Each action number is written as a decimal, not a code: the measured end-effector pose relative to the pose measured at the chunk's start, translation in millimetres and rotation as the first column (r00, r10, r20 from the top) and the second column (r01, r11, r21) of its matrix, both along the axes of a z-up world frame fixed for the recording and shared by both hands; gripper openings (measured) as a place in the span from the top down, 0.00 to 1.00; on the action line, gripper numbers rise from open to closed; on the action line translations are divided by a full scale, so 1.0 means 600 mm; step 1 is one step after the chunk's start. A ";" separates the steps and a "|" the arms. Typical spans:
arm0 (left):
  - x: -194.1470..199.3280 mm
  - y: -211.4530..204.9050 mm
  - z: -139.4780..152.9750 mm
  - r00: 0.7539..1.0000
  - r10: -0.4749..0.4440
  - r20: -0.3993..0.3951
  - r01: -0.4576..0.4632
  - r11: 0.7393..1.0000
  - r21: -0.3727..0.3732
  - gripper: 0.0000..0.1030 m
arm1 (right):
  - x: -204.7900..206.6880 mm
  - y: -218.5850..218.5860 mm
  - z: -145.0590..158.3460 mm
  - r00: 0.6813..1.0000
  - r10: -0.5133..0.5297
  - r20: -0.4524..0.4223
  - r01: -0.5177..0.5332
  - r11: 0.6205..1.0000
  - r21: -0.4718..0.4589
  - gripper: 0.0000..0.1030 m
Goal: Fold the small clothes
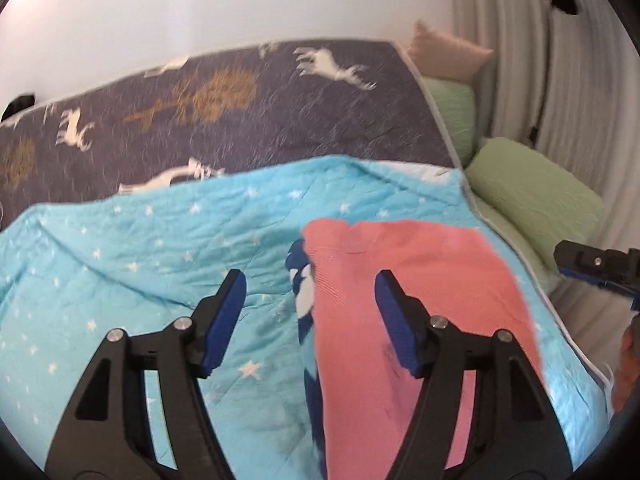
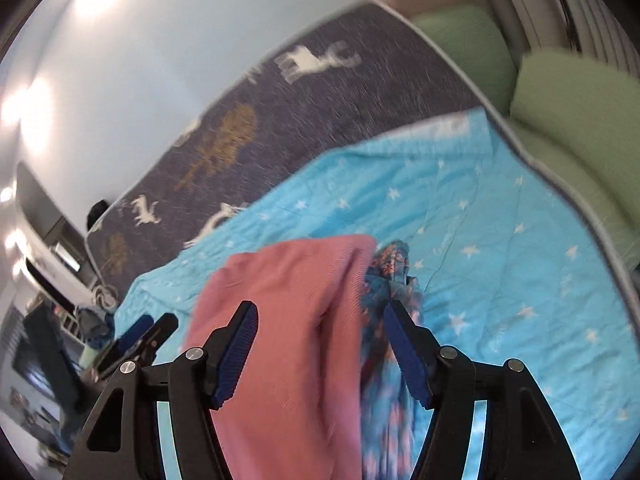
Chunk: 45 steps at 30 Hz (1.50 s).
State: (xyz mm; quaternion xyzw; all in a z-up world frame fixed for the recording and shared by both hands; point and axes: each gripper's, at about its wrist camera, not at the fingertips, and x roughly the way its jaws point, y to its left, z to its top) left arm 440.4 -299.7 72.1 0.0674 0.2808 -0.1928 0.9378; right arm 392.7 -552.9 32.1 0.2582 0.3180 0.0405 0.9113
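Observation:
A pink knit garment (image 1: 420,292) lies on a light blue star-print quilt (image 1: 160,248), on top of a dark blue patterned garment (image 1: 304,280). My left gripper (image 1: 310,280) is open and empty above the quilt, its right finger over the pink garment. In the right wrist view my right gripper (image 2: 320,312) is open above the pink garment (image 2: 288,320) and the blue patterned garment (image 2: 392,280), holding nothing. The right gripper also shows at the right edge of the left wrist view (image 1: 596,266). The left gripper shows at the lower left of the right wrist view (image 2: 144,336).
A dark grey blanket with white deer and gold trees (image 1: 240,112) covers the bed behind the quilt. Green pillows (image 1: 536,196) and a beige pillow (image 1: 448,56) lie at the right by a white curtain (image 1: 560,80). A white wall (image 1: 200,0) is behind.

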 end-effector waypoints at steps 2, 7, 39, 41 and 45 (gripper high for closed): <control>-0.047 0.013 0.026 0.999 -0.030 0.014 0.030 0.999 -0.019 0.23 | -0.051 0.025 0.033 0.999 0.031 0.030 -0.028 0.996 -0.087 0.34; -0.193 0.040 0.078 0.992 -0.078 0.101 0.084 0.995 -0.052 0.13 | -0.241 0.129 0.100 0.990 0.043 0.136 0.012 0.924 -0.382 0.23; -0.663 0.174 0.087 0.973 -0.012 0.230 0.017 1.000 -0.019 0.01 | -0.723 0.322 0.101 0.935 -0.183 0.303 0.307 0.844 -0.439 0.07; -0.664 0.175 0.083 0.977 -0.016 0.213 0.017 1.000 -0.005 0.01 | -0.726 0.323 0.098 0.936 -0.202 0.289 0.316 0.845 -0.431 0.07; -0.666 0.177 0.078 0.981 -0.013 0.194 0.012 1.000 0.006 0.01 | -0.739 0.324 0.100 0.932 -0.219 0.290 0.329 0.847 -0.417 0.07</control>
